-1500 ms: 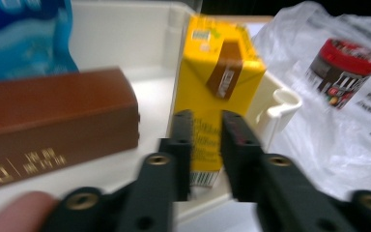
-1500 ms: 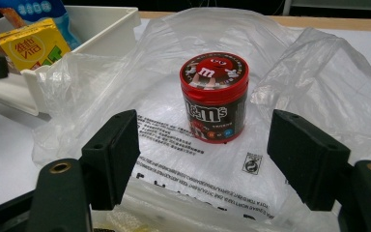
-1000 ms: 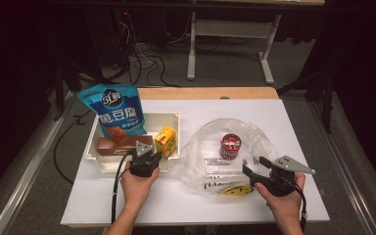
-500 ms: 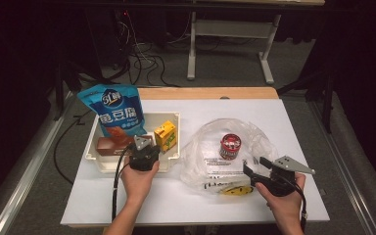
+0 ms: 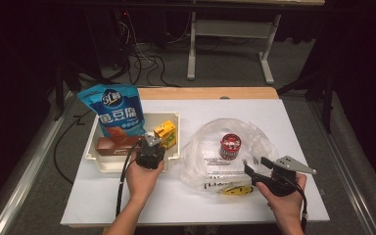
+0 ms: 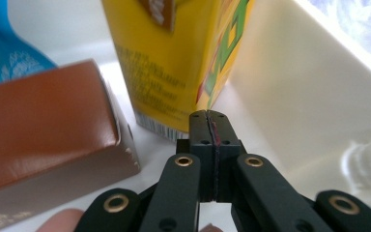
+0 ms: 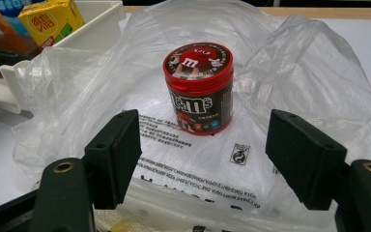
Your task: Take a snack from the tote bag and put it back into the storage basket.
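Left gripper (image 5: 150, 152) dips into the tray (image 5: 96, 161) by the surface's left edge, fingers together beside the yellow carton (image 6: 174, 58). Right gripper (image 7: 203, 154), fingers apart, faces the m&m's tub (image 7: 199, 87) on the plastic bag (image 7: 290, 72).

- The tray (image 5: 92, 149) stands on the left half of the table (image 5: 293, 117); the plastic bag (image 5: 254, 132) lies to its right.
- In the tray: snack bag (image 5: 113, 110) leaning at the rear, carton (image 5: 165, 134) upright at right, box (image 5: 112, 145) lying flat left of the carton.
- The candy tub (image 5: 230, 146) stands upright on the plastic bag.
- The left gripper (image 5: 150, 147) sits at the tray's near edge, just before the carton; the right gripper (image 5: 254, 166) sits at the bag's near right.
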